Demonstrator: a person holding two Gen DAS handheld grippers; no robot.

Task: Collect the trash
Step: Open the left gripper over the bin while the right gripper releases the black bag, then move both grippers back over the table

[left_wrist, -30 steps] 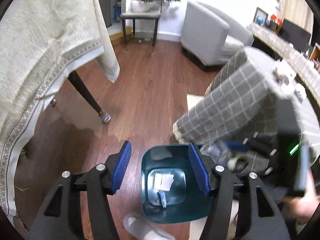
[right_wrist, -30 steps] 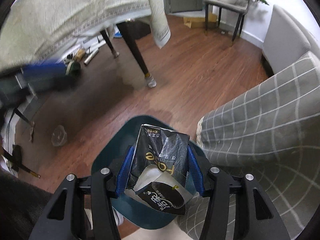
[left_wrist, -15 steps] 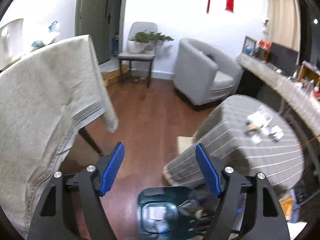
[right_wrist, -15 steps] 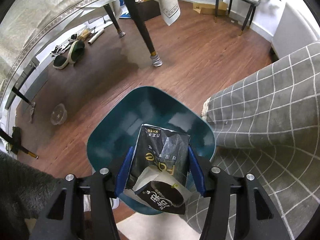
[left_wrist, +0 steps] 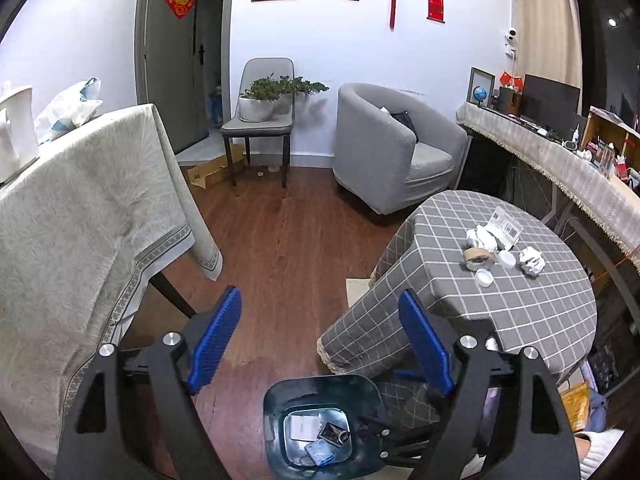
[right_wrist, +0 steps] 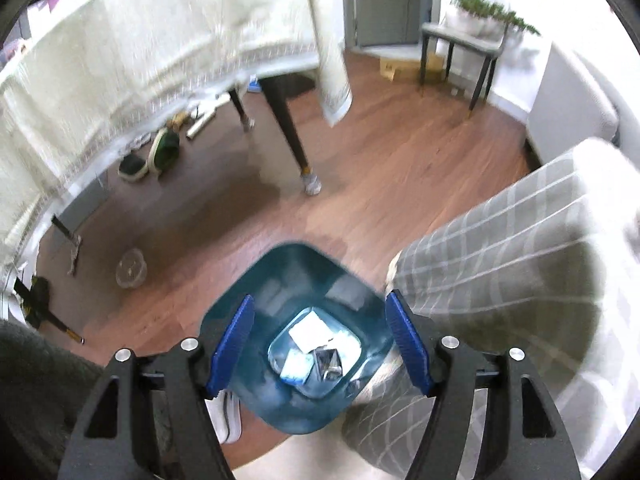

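Observation:
A teal trash bin [right_wrist: 304, 280] stands on the wood floor beside the grey checked table [left_wrist: 540, 304]. It shows in the left wrist view too [left_wrist: 276, 400]. Inside lie white paper, a blue item and a black snack bag [right_wrist: 326, 364]. My right gripper [right_wrist: 320, 344] is open and empty above the bin. My left gripper [left_wrist: 320, 340] is open and empty, held high. On the checked table lie crumpled paper [left_wrist: 531, 261], a tape roll [left_wrist: 476, 257], small white lids [left_wrist: 484, 278] and a card [left_wrist: 505, 227].
A table with a cream cloth [left_wrist: 80, 208] stands at the left, its leg [right_wrist: 288, 128] on the floor. A grey armchair [left_wrist: 392, 152] and a chair with a plant [left_wrist: 260, 120] stand at the back. Shoes [right_wrist: 160, 156] lie under the cream table.
My right gripper opened and the black snack bag dropped into the bin. My left gripper rose and tilted up, bringing the room and checked tabletop into view.

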